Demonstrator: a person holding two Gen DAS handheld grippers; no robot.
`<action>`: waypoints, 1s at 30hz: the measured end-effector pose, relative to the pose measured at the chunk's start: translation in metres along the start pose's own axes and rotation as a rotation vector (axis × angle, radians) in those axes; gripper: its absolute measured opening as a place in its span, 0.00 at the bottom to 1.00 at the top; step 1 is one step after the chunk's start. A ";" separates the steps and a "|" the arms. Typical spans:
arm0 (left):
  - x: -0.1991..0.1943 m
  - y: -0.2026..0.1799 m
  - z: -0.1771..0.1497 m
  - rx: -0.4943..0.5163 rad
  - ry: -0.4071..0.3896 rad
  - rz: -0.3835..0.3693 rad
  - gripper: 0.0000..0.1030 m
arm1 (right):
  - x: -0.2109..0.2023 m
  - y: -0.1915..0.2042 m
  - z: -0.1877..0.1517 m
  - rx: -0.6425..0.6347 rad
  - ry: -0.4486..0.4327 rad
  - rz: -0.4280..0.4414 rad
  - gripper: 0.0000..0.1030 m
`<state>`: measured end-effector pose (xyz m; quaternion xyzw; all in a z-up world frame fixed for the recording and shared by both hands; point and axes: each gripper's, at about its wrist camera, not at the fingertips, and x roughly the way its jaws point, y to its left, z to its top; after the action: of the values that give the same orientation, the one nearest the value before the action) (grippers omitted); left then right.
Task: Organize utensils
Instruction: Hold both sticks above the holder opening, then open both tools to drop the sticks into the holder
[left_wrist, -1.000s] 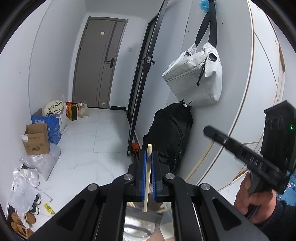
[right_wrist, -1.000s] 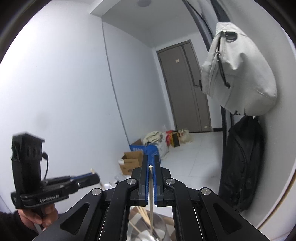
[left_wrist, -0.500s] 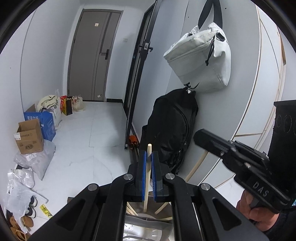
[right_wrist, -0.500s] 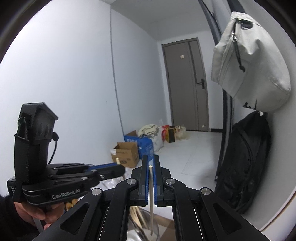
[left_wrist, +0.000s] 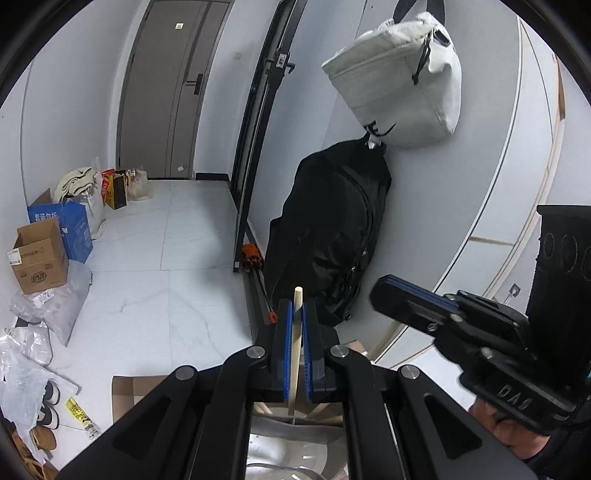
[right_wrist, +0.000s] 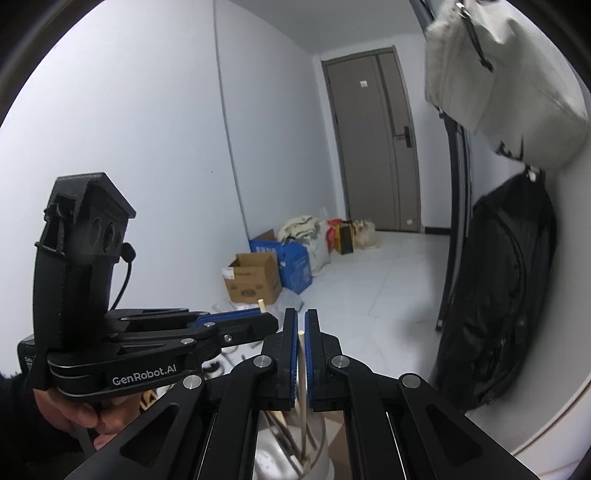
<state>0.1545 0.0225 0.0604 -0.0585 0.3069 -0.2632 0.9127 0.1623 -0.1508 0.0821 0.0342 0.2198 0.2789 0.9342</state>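
Observation:
My left gripper (left_wrist: 297, 314) is shut on a pale wooden chopstick (left_wrist: 295, 343) held upright, its top end poking above the blue pads. My right gripper (right_wrist: 301, 325) is shut on a second wooden chopstick (right_wrist: 302, 373), also upright, whose lower end reaches into a shiny metal utensil holder (right_wrist: 284, 450) below. The same metal holder (left_wrist: 295, 446) shows under the left gripper, with several wooden sticks in it. Each gripper appears in the other's view: the right one (left_wrist: 384, 295) at the right, the left one (right_wrist: 269, 323) at the left, both level and close together.
A white bag (left_wrist: 399, 81) and a black backpack (left_wrist: 328, 240) hang on the wall to the right. Cardboard and blue boxes (left_wrist: 40, 254), plastic bags and shoes line the left floor. A grey door (left_wrist: 166, 92) stands at the far end of the hallway.
Both grippers tilted downward and moved closer together, each still holding its chopstick; the right gripper now looms larger in the left view.

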 end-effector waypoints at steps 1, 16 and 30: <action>0.001 0.000 -0.001 0.000 0.009 -0.002 0.01 | -0.001 -0.003 -0.002 0.020 -0.001 0.007 0.03; 0.001 -0.014 -0.017 0.031 0.140 -0.021 0.09 | -0.035 -0.048 -0.010 0.345 -0.038 0.021 0.49; -0.033 -0.015 -0.050 -0.050 0.091 0.084 0.51 | -0.103 -0.065 -0.042 0.408 -0.085 -0.040 0.72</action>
<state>0.0965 0.0292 0.0417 -0.0563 0.3567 -0.2192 0.9064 0.0999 -0.2631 0.0731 0.2299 0.2328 0.2082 0.9217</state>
